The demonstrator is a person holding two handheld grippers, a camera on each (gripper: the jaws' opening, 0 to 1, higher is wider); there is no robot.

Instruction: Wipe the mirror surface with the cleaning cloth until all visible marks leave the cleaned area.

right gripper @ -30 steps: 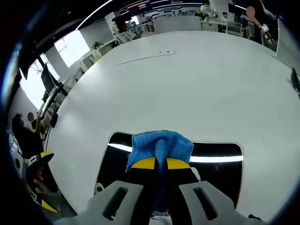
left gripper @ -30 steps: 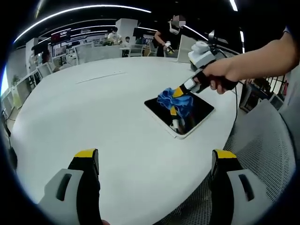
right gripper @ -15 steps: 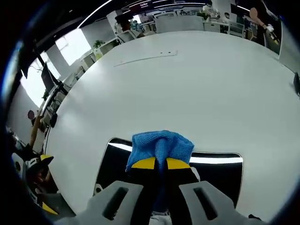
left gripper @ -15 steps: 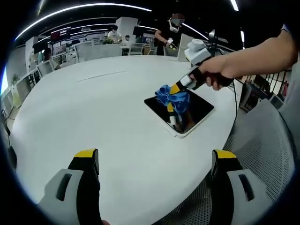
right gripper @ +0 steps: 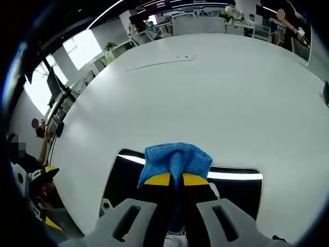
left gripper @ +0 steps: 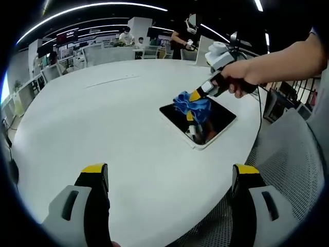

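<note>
the big white round table (left gripper: pixel 103 123) holds the mirror (left gripper: pixel 218 126), which lies flat close to the table's edge on the person's side, and that is the first worry: a hard push with the cloth could slide the mirror toward the edge, because nothing holds it down. the left gripper (left gripper: pixel 167 177) hangs over the bare table well apart from the mirror with its jaws wide apart and nothing between them, so it gives no help if the mirror slips. the right gripper (right gripper: pixel 171 179) has its jaws clamped on the blue cleaning cloth (right gripper: pixel 176 158), and the cloth rests on the dark glass at the far side of the mirror. the cloth is bunched up in a lump, so it may touch just a small patch and miss marks near the corners, or the hard yellow tips could scrape the glass if the person presses too low. i cannot tell from here whether any marks are left. compared with a second ago, the cloth sits a little nearer the far edge of the mirror, and it is about where it was in the left gripper view, so the wipe is a small back and forth one.
</note>
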